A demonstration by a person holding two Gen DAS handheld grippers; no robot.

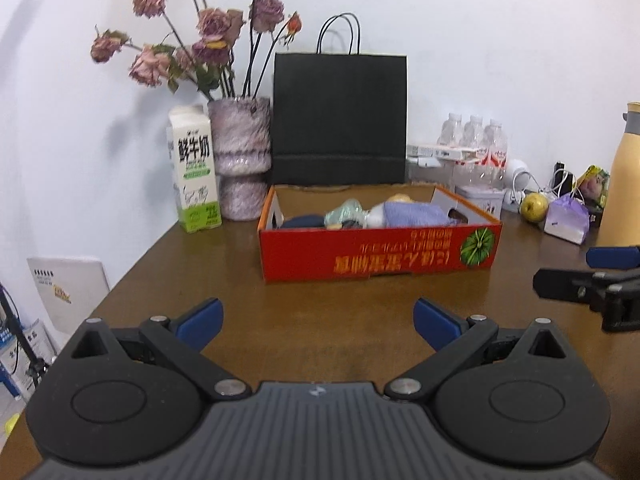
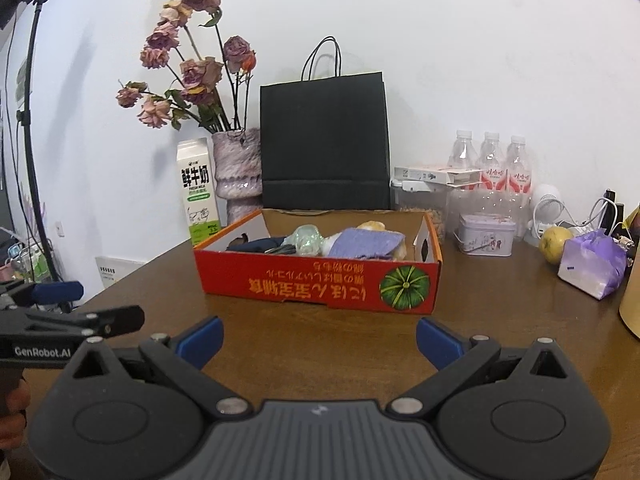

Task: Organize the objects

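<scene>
Brown wood forms the bench (image 1: 320, 296), set against a white wall (image 1: 480, 40). The red cardboard box (image 2: 320, 284) of objects sits mid-bench before a black paper bag (image 2: 324, 140). Left hand-held gripper (image 1: 318, 322) and right hand-held gripper (image 2: 318, 340) hover over bare wood, fingers apart, holding nothing.

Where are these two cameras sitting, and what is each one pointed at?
Left wrist: on the left gripper, facing the red box across the table; its open blue-tipped fingers show, right gripper alongside.
Right wrist: on the right gripper, facing the same box; fingers open.
Shared: box, black bag, milk carton.
</scene>
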